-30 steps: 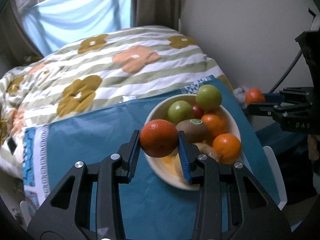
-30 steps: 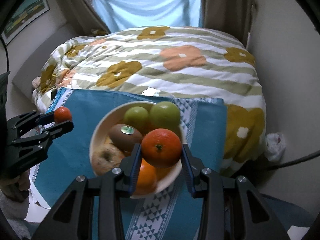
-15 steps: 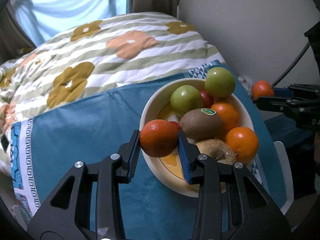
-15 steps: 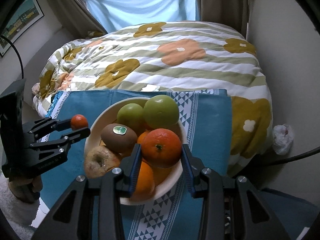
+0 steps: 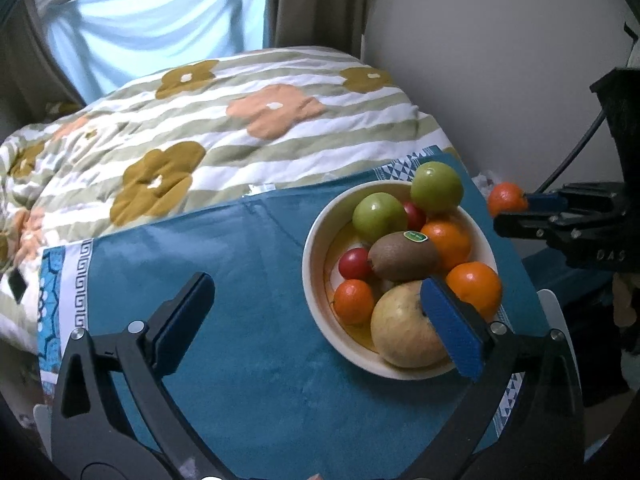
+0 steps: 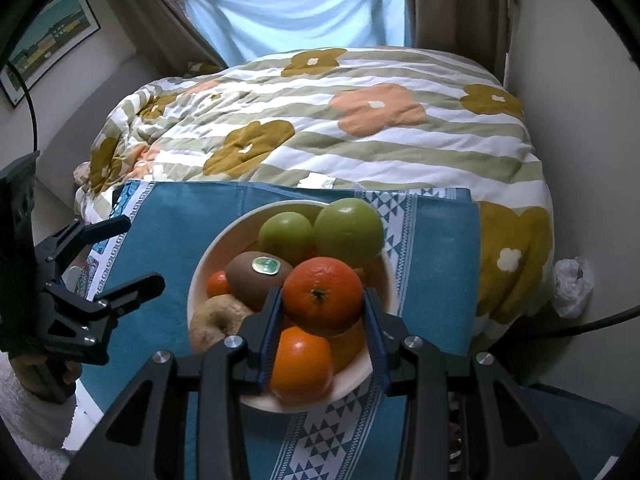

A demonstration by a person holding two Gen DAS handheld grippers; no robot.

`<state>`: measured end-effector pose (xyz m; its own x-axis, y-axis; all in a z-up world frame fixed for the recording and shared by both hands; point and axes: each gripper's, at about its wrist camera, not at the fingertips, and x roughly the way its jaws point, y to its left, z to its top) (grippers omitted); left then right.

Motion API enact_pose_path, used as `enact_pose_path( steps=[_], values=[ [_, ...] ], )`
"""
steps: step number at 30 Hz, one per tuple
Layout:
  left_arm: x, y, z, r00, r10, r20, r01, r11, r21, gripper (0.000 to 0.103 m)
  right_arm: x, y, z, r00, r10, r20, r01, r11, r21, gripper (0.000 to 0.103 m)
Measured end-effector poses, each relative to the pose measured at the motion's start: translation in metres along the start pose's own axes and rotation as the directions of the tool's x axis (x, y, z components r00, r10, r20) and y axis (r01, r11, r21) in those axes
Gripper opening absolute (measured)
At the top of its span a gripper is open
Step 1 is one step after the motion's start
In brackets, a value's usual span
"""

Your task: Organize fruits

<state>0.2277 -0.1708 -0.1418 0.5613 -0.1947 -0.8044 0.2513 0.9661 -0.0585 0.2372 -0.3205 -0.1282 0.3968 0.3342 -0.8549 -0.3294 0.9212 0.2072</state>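
Note:
A cream bowl (image 5: 316, 296) on a blue cloth holds green apples (image 5: 437, 188), a kiwi (image 5: 402, 257), oranges (image 5: 474, 288), a small tangerine (image 5: 354, 301), a red fruit (image 5: 354, 263) and a yellowish apple (image 5: 404, 332). My left gripper (image 5: 316, 312) is open and empty, its right finger over the bowl's near edge. My right gripper (image 6: 323, 320) is shut on an orange (image 6: 323, 294) held above the bowl (image 6: 200, 280). It also shows at the right of the left wrist view (image 5: 506, 199).
The blue cloth (image 5: 240, 320) lies on a bed with a striped flowered duvet (image 5: 248, 128). A wall is to the right, a window with a blue curtain (image 6: 300, 4) behind. A white bag (image 6: 572, 284) lies on the floor.
My left gripper has opened and let go of its tangerine, which now lies in the bowl. My right gripper still holds its orange over the bowl.

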Motion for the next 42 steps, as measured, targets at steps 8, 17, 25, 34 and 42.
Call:
enact_pose_path(
  steps=[8,17,25,34,42],
  values=[
    [-0.012,0.004,-0.016,0.999,0.047,-0.004,-0.047,0.999,-0.02,0.103,0.021,0.018,-0.007,0.999,0.042,-0.03,-0.044,0.997,-0.07,0.036],
    [-0.018,0.007,-0.039,0.997,0.082,-0.011,-0.082,0.994,-0.075,0.103,0.03,0.021,-0.011,0.996,0.085,-0.03,-0.087,0.992,-0.086,0.062],
    [-0.031,0.004,-0.048,0.994,0.11,0.015,-0.108,0.987,-0.122,0.103,0.012,0.017,-0.015,0.994,0.107,0.031,-0.104,0.991,-0.088,0.094],
    [-0.093,-0.005,-0.043,0.98,0.167,0.107,-0.152,0.979,-0.138,0.103,-0.04,0.037,-0.019,0.991,0.091,0.1,-0.078,0.989,-0.128,0.094],
    [-0.171,0.005,-0.048,0.963,0.188,0.193,-0.164,0.977,-0.133,0.103,-0.113,0.081,-0.031,0.977,-0.009,0.215,0.026,0.997,-0.079,0.094]
  ],
)
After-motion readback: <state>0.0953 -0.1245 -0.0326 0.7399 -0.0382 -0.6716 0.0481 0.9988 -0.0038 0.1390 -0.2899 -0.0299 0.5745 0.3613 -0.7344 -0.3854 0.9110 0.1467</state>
